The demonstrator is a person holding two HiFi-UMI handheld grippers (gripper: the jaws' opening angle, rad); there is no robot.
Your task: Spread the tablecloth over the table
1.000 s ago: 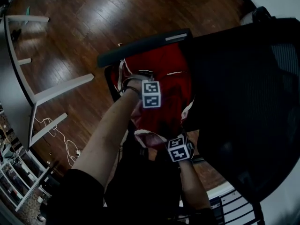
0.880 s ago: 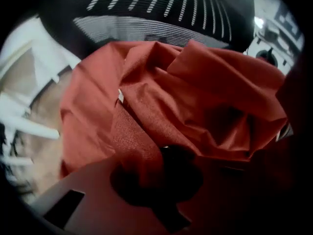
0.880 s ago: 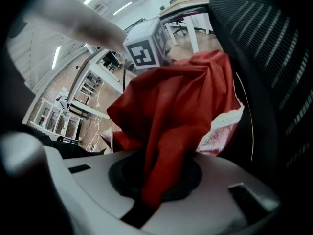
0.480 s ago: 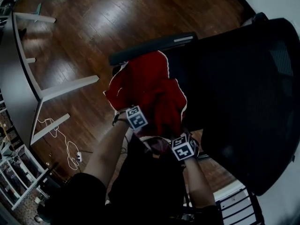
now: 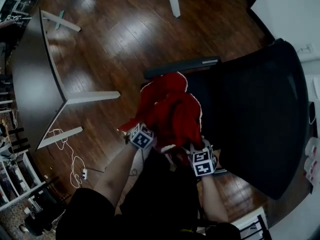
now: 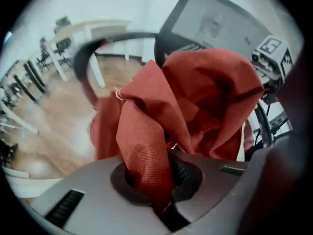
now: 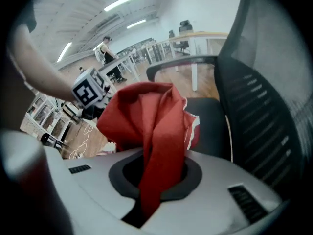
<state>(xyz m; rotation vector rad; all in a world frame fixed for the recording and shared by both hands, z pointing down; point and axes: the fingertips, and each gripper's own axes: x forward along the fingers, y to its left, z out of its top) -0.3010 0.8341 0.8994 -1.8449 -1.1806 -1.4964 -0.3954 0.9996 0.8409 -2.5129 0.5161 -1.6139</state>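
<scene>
two grippers in play, one in each hand, low in the head view. the left gripper (image 5: 144, 134) has its jaws clamped tight on a fold of the one red tablecloth (image 5: 170, 109). the right gripper (image 5: 199, 158) is pinched onto a second fold, and the two sit side by side, near but apart. the cloth is a single crumpled bundle with a white edge, its long axis running away from the grippers toward the one black armrest (image 5: 182, 66) in sight. it sits over the seat of the one black mesh chair (image 5: 260, 109); resting or lifted, can't tell. beyond that, dark wooden floor (image 5: 125, 24). far left, one grey table (image 5: 35, 79) on white legs (image 5: 92, 96), well apart from the cloth.
</scene>
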